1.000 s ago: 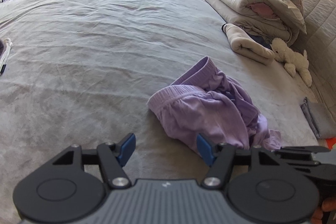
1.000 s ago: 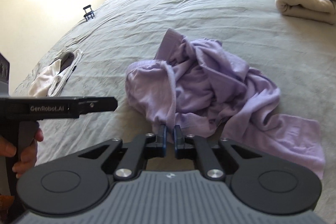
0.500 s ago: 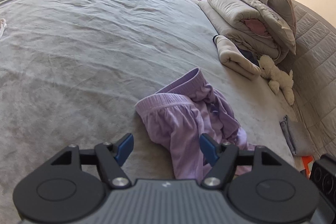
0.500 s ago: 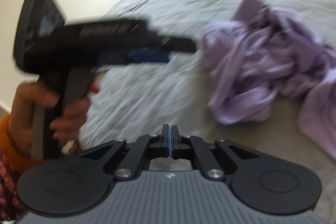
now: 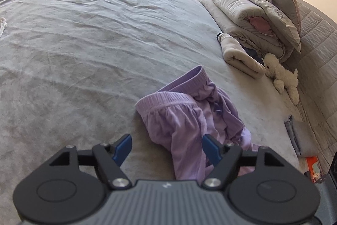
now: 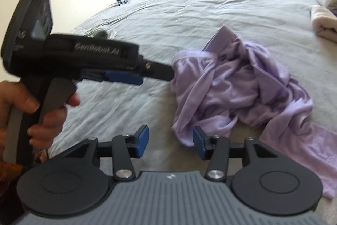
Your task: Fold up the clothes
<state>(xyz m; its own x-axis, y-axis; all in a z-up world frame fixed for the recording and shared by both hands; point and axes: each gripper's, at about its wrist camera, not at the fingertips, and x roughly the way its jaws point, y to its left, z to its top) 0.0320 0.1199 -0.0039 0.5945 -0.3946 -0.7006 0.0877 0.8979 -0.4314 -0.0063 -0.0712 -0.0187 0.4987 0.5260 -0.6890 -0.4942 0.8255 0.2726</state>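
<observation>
Left wrist view: we see the left gripper (image 5: 166, 148) spread wide, empty, over the crumpled purple garment (image 5: 189, 117) on the grey bed (image 5: 84, 35); folded bedding (image 5: 248, 14) and a plush toy (image 5: 282, 77) far right.

Right wrist view: "GenRobot.AI" reads on the left tool. The right gripper (image 6: 170, 141), shut half a second ago, now gapes, the garment's near fold between its pads.

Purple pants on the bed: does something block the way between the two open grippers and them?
Nothing visible does. The left gripper and right gripper both hang open at the near edge of the purple pants, with only bare bed around.
</observation>
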